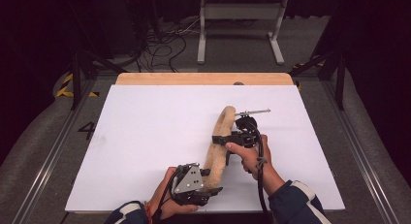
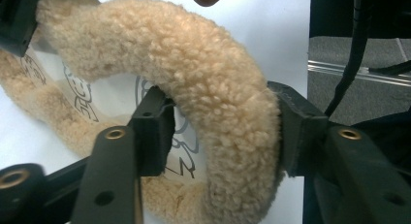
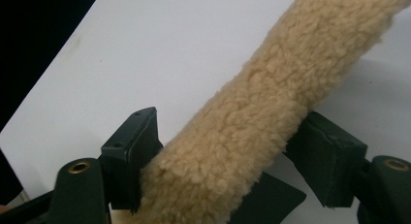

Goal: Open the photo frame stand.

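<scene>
A long tan fleece piece (image 1: 219, 141) lies curved on the white board (image 1: 145, 136), running from the front edge toward the middle. Its inside shows a white lining with a dark print (image 2: 85, 95). My left gripper (image 1: 209, 184) holds the near end; in the left gripper view its jaws press the rolled fleece (image 2: 213, 88) from both sides, so the left gripper (image 2: 225, 132) is shut on it. My right gripper (image 1: 227, 139) grips the piece about halfway along. In the right gripper view the fleece (image 3: 261, 103) runs between the jaws of the right gripper (image 3: 228, 156), squeezed.
The white board covers a wooden table whose far edge (image 1: 203, 78) shows. A white metal stand (image 1: 240, 20) and loose cables (image 1: 160, 44) sit on the floor behind. Floor rails (image 1: 53, 151) run along both sides. Open board lies to the left.
</scene>
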`<action>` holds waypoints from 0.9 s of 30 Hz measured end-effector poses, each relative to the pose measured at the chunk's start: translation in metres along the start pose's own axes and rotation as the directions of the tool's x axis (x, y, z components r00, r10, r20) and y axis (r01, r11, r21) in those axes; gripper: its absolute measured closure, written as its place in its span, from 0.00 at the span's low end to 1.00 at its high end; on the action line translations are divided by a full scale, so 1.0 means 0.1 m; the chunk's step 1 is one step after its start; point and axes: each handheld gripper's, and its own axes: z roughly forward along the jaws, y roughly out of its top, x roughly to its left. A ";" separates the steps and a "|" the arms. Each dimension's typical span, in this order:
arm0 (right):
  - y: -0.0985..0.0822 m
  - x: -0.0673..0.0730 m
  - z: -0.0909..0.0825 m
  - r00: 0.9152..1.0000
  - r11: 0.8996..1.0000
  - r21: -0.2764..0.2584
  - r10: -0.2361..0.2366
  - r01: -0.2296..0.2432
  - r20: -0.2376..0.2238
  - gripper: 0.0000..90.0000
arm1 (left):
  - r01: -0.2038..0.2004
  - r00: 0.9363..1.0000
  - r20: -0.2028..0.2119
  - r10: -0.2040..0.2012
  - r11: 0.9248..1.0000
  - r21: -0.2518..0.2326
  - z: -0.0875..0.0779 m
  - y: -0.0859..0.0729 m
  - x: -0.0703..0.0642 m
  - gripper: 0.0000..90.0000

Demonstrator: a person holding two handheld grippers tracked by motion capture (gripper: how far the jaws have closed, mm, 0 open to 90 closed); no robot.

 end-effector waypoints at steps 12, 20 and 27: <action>0.05 0.03 -0.04 0.999 0.997 0.065 -0.040 0.040 0.009 0.40 | 0.166 0.979 -0.129 -0.157 0.984 0.059 -0.76 -0.53 0.35 0.21; 0.14 0.11 -0.04 0.994 0.985 0.140 -0.105 0.100 0.030 0.48 | 0.265 0.929 -0.280 -0.243 0.963 0.044 -1.23 -0.96 0.56 0.22; 0.17 0.17 -0.05 0.988 0.978 0.159 -0.147 0.138 0.046 0.55 | 0.292 0.913 -0.301 -0.275 0.956 0.012 -1.36 -1.02 0.61 0.22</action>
